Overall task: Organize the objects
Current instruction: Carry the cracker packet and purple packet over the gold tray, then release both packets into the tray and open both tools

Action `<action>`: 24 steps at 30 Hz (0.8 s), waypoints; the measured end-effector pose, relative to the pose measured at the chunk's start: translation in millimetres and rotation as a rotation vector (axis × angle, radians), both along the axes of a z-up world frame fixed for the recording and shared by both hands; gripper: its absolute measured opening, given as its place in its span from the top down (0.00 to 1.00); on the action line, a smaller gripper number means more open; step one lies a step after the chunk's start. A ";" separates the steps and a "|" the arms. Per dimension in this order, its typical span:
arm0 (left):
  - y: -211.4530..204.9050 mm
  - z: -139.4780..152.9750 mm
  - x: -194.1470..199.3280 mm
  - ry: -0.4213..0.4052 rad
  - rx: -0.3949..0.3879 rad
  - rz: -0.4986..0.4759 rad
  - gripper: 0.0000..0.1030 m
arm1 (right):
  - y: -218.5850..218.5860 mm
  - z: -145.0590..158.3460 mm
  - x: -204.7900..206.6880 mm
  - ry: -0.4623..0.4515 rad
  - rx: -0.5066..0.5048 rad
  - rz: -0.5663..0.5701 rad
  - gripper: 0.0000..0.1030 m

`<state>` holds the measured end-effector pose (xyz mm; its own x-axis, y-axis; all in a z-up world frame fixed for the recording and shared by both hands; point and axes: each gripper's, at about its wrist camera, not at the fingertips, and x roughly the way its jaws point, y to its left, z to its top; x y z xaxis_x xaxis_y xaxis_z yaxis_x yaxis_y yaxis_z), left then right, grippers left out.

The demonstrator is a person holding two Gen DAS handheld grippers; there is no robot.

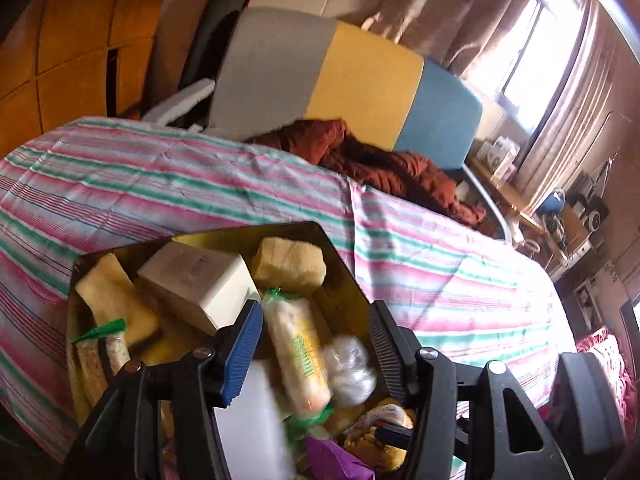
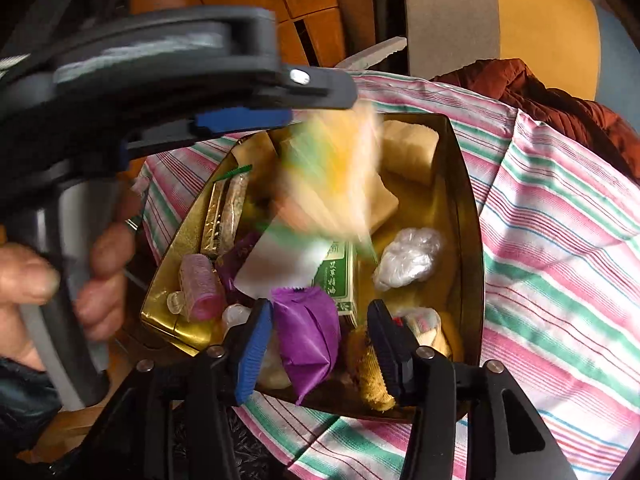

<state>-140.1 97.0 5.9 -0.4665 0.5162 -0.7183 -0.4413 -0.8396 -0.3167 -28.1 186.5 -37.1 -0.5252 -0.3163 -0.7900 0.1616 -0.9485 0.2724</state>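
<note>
Print on the green box (image 2: 338,280) and snack packet (image 1: 298,354) is illegible.

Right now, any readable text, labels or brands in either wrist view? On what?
None reads for certain.
Long snack pack in the gold tin: green boxed print, too blurred.
Green carton: white vertical characters, too small.
Cream box: faint grey mark, illegible.
Gold wrapper: dark print, illegible.

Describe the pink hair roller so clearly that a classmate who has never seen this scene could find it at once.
Start at the gold tin sitting on the striped bedcover. Look to its near left corner in the right wrist view, beside the purple packet. The pink hair roller lies there on its side: a short, hollow, fuzzy cylinder, the only pink tube among wrapped snacks and sponges.
</note>
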 end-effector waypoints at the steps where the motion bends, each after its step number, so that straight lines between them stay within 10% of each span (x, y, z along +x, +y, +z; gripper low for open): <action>1: 0.2 -2.9 -0.7 -0.010 -0.003 0.008 0.45 | 0.2 -0.4 0.8 0.000 0.003 -0.002 0.49; 24: -51.9 25.0 72.8 0.225 -0.201 0.279 0.31 | -11.6 28.0 21.0 0.164 0.155 -0.128 0.21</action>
